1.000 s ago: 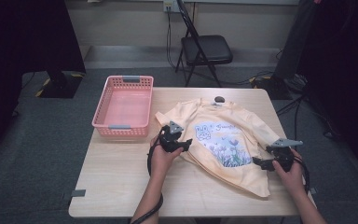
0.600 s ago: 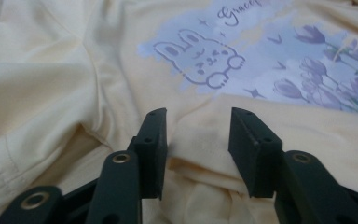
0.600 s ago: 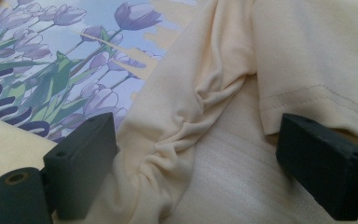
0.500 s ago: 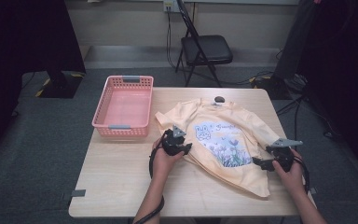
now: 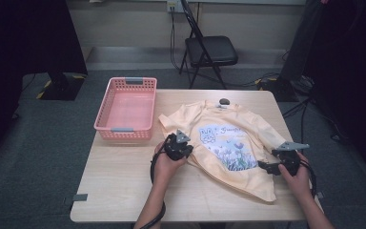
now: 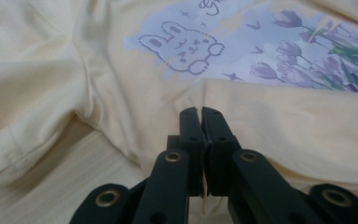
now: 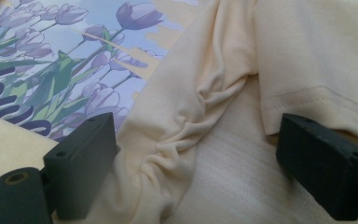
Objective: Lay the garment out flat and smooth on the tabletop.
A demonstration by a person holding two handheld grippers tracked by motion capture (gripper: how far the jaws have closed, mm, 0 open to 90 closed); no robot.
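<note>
A pale yellow T-shirt (image 5: 228, 143) with a rabbit and tulip print lies face up on the wooden table (image 5: 124, 186). My left gripper (image 5: 183, 149) is at the shirt's left side below the sleeve. Its jaws have just been closing and now stand together, pinching the shirt's edge (image 6: 168, 121) at the left gripper (image 6: 200, 113) tips. My right gripper (image 5: 267, 167) rests at the shirt's right side. In the right gripper view, the right gripper (image 7: 200, 147) is open, with a bunched fold of shirt (image 7: 177, 140) lying between its jaws, untouched by the pads.
A pink plastic basket (image 5: 126, 129) stands at the table's back left, just beyond the shirt's left sleeve. A small dark object (image 5: 224, 101) lies at the far table edge by the collar. A black folding chair (image 5: 209, 50) stands behind the table.
The left gripper's jaws have come together on the shirt's left edge, with the hand shifting slightly. The right hand and gripper have stayed where they were.
</note>
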